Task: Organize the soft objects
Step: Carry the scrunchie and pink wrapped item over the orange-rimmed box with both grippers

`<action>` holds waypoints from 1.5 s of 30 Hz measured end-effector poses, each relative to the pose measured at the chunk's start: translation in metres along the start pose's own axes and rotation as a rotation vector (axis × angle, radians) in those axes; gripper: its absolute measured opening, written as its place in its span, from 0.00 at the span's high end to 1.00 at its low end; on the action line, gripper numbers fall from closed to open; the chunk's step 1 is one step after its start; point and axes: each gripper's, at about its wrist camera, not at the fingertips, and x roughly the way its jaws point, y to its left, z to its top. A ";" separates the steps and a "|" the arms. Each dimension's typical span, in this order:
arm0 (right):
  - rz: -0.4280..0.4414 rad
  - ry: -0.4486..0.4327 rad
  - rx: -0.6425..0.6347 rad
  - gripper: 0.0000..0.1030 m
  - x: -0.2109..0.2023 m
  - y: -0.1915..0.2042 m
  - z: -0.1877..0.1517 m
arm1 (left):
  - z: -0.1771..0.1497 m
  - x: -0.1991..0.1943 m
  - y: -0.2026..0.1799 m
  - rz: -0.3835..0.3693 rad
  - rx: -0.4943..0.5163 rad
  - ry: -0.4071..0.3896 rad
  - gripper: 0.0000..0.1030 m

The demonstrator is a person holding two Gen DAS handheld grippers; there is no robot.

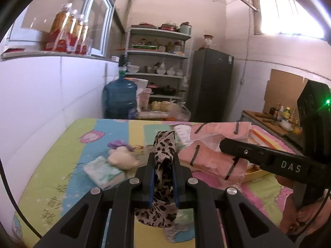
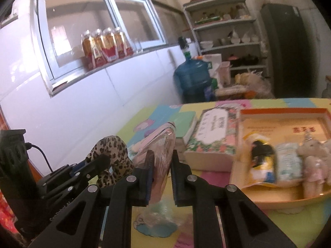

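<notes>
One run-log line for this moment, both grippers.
left gripper: shut on leopard-print cloth | right gripper: shut on pink plastic package | both held above table | orange tray: holds plush toys

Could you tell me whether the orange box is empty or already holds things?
It already holds things: inside the orange box lie a yellow pouch, a tissue pack and a plush toy.
</notes>
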 end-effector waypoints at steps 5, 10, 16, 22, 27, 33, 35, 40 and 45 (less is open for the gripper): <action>-0.060 -0.059 0.020 0.85 -0.033 -0.021 0.001 | 0.010 0.002 -0.026 -0.057 0.025 -0.019 0.86; -0.108 -0.101 0.047 0.85 -0.061 -0.046 0.001 | 0.019 0.009 -0.057 -0.122 0.049 -0.024 0.86; -0.164 -0.149 0.077 0.85 -0.095 -0.078 0.001 | 0.027 0.019 -0.091 -0.161 0.077 -0.035 0.86; -0.213 -0.189 0.103 0.85 -0.125 -0.114 0.001 | 0.035 0.034 -0.126 -0.194 0.100 -0.037 0.86; -0.239 -0.202 0.119 0.85 -0.136 -0.136 0.006 | 0.042 0.052 -0.152 -0.214 0.117 -0.030 0.86; -0.277 -0.216 0.136 0.85 -0.147 -0.165 0.010 | 0.045 0.078 -0.179 -0.231 0.127 -0.008 0.86; -0.282 -0.220 0.145 0.85 -0.150 -0.175 0.011 | 0.044 0.087 -0.184 -0.231 0.125 0.002 0.86; -0.284 -0.224 0.166 0.85 -0.149 -0.196 0.016 | 0.047 0.112 -0.195 -0.220 0.123 0.023 0.86; -0.272 -0.214 0.186 0.85 -0.136 -0.219 0.024 | 0.050 0.137 -0.204 -0.203 0.128 0.048 0.86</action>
